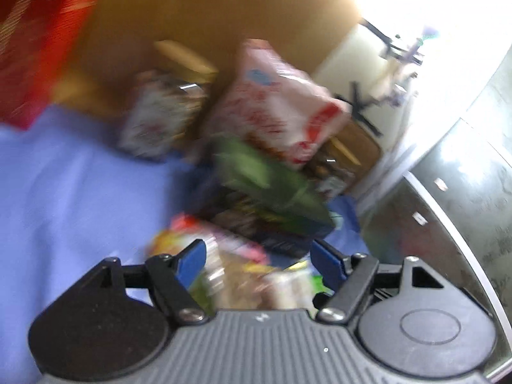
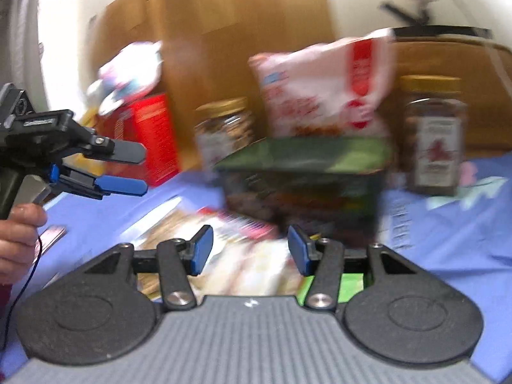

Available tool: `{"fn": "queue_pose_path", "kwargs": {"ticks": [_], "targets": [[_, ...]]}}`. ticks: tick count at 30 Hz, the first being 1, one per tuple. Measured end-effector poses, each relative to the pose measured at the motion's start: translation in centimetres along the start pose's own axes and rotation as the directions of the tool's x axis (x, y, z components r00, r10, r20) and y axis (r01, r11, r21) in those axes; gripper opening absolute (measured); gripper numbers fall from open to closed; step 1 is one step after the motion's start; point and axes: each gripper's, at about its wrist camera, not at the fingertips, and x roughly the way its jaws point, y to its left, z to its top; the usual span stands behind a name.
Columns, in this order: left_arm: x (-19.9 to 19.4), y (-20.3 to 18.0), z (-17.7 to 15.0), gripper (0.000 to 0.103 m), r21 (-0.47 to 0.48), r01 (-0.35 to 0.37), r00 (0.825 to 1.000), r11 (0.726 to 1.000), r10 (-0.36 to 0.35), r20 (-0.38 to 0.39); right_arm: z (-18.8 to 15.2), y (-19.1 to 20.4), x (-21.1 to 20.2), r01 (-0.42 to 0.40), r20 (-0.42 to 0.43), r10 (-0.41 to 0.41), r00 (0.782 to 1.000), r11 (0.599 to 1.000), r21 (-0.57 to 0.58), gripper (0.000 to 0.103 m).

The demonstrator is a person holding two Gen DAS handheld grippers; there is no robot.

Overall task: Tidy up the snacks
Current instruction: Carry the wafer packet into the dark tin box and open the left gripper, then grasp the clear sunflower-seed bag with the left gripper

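left gripper stands released at 9 o'clock, holding nothing. red box stands at 10 o'clock, against the cardboard box. right gripper is also released, over loose snack packets on the blue-covered worktop. green-lidded box lies at 12 o'clock, white bag behind, jars flanking. both views are blurred; judgement: slow down, centre one packet between the pads before closing.

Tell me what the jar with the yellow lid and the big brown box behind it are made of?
The jar looks like clear plastic or glass: its dark contents show through the shiny wall, though blur leaves that open. The box looks like matte brown cardboard, with folded flaps.
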Motion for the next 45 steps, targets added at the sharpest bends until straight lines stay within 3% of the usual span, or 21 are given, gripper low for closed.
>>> {"fn": "queue_pose_path", "kwargs": {"ticks": [4,7,10,12,14,16,17,19,23,27,31,34,35,36,39,40,41,43,45], "targets": [[-2.2,2.6,-1.7,0.073,-0.054,-0.037,0.999,0.998,0.038,0.006,-0.2,4.1,2.7,-0.033,-0.057,0.025,0.998,0.989,-0.147,0.055],[-3.1,3.1,-2.7,0.073,-0.056,-0.039,0.999,0.998,0.040,0.019,0.3,5.5,4.5,-0.058,-0.092,0.043,0.995,0.984,-0.167,0.055],[-3.5,3.3,-3.3,0.073,-0.059,-0.034,0.999,0.998,0.035,0.021,0.5,7.2,5.8,-0.020,-0.069,0.002,0.998,0.968,-0.252,0.065],[-3.7,3.6,-3.7,0.073,-0.067,-0.028,0.999,0.997,0.029,0.016,0.2,7.7,6.2,-0.002,-0.066,-0.019,0.998,0.956,-0.294,0.066],[-3.8,4.0,-4.0,0.073,-0.077,-0.028,1.000,0.997,0.029,0.010,0.0,7.9,6.6,0.012,-0.064,-0.034,0.997,0.948,-0.318,0.061],[-4.1,4.3,-4.2,0.073,-0.083,-0.026,1.000,0.996,0.027,0.007,-0.1,7.8,6.4,0.008,-0.054,-0.026,0.998,0.951,-0.308,0.044],[-4.3,4.5,-4.3,0.073,-0.085,-0.023,1.000,0.996,0.024,0.008,0.0,8.0,5.8,0.014,-0.039,-0.028,0.999,0.948,-0.317,0.028],[-4.4,4.4,-4.3,0.073,-0.086,-0.012,1.000,0.996,0.013,0.009,-0.1,8.5,4.7,0.017,-0.016,-0.024,1.000,0.938,-0.345,0.023],[-4.1,3.9,-4.5,0.076,-0.077,0.020,1.000,0.997,-0.021,-0.006,-1.1,9.6,1.7,-0.015,-0.002,0.015,1.000,0.917,-0.399,0.019],[-3.0,2.9,-5.1,0.076,-0.066,0.056,0.997,0.996,-0.059,-0.055,-2.8,10.4,-0.4,-0.076,-0.033,0.068,0.997,0.902,-0.426,0.019],[-1.6,1.4,-6.2,0.076,-0.054,0.084,0.989,0.995,-0.090,-0.115,-4.2,10.8,-1.0,-0.083,-0.041,0.073,0.996,0.897,-0.434,0.020],[-0.4,0.2,-6.9,0.057,-0.031,0.069,0.983,0.997,-0.074,-0.166,-4.7,11.2,-1.3,-0.074,-0.026,0.069,0.997,0.897,-0.436,0.020],[0.0,0.1,-7.1,0.044,-0.030,0.065,0.980,0.997,-0.069,-0.184,-4.8,11.2,-1.3,-0.073,-0.023,0.070,0.997,0.898,-0.434,0.020],[0.4,0.0,-7.3,0.037,-0.032,0.062,0.977,0.998,-0.067,-0.201,-4.9,11.2,-1.3,-0.079,-0.029,0.073,0.997,0.898,-0.433,0.020],[0.9,0.0,-7.6,0.025,-0.045,0.038,0.976,0.998,-0.046,-0.213,-5.5,11.3,-1.4,-0.089,-0.051,0.074,0.996,0.886,-0.455,0.024],[0.9,0.2,-7.7,0.020,-0.049,0.027,0.977,0.998,-0.037,-0.212,-5.6,11.3,-1.5,-0.101,-0.066,0.080,0.995,0.884,-0.457,0.032],[0.8,0.4,-7.7,0.014,-0.046,0.006,0.976,0.999,-0.016,-0.215,-5.7,10.9,-1.8,-0.105,-0.073,0.080,0.994,0.889,-0.446,0.049],[0.9,1.1,-7.9,0.014,-0.078,0.011,0.974,0.997,-0.029,-0.224,-5.9,9.9,-2.1,-0.092,-0.080,0.065,0.995,0.906,-0.414,0.064],[0.8,1.5,-8.0,0.014,-0.088,0.019,0.974,0.996,-0.038,-0.222,-5.8,8.3,-1.7,-0.082,-0.128,0.039,0.991,0.932,-0.354,0.064]]}}
